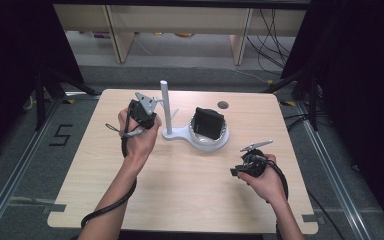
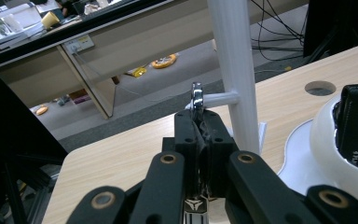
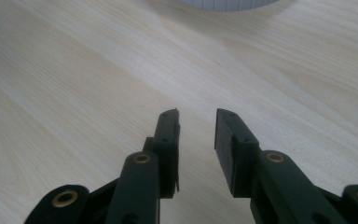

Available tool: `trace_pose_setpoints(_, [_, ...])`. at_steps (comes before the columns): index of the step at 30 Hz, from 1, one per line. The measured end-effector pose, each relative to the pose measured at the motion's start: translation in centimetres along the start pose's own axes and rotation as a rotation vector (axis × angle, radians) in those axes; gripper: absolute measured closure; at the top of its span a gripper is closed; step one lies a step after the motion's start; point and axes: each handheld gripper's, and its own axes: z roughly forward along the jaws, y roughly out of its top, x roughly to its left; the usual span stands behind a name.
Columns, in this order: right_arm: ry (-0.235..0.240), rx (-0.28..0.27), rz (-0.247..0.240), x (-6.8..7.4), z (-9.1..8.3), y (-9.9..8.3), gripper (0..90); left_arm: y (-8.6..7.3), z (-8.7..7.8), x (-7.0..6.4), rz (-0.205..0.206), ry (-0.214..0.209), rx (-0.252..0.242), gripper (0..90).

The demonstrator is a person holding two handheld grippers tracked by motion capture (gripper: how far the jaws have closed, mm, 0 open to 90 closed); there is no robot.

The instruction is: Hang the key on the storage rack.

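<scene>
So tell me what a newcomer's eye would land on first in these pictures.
First, the white stand rising upright from the middle of the wooden table, with a black object sitting in the white dish at its base. Next, the left claw shut on a small shiny metal piece, held right at the stand's short side peg. The right claw is open over bare table, nearer the person.

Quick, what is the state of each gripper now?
Left gripper: shut on a small shiny metal piece, beside the white stand.
Right gripper: open, holding nothing.
</scene>
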Motion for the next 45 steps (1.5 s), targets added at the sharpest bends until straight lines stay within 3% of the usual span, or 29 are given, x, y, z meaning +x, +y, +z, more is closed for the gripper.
trace_pose_setpoints(8, [0.004, 0.0, -0.002, -0.1, 0.2, 0.0, 70.9, -0.4, 0.1, -1.1, 0.079, 0.059, -0.019, 85.6])
trace_pose_setpoints(13, [0.004, 0.0, -0.003, -0.2, 0.1, 0.0, 70.9, -0.6, 0.3, -1.8, 0.098, 0.045, -0.031, 81.7])
trace_pose_setpoints(21, [0.005, 0.001, 0.003, -0.2, 0.0, -0.1, 70.5, -0.9, 0.3, -1.9, 0.019, -0.049, -0.032, 68.0])
trace_pose_setpoints(34, [0.0, -0.007, -0.01, -0.3, 0.1, -0.1, 70.2, -2.2, -0.7, -0.3, -0.042, -0.123, 0.015, 59.9])
trace_pose_setpoints(40, [0.002, 0.001, 0.006, -0.2, 0.0, -0.1, 70.1, -3.4, -1.0, 0.3, -0.093, -0.215, 0.035, 54.5])
trace_pose_setpoints(45, [-0.001, 0.001, 0.004, -0.2, 0.0, -0.2, 70.1, -4.9, -1.5, 1.3, -0.083, -0.223, 0.032, 50.8])
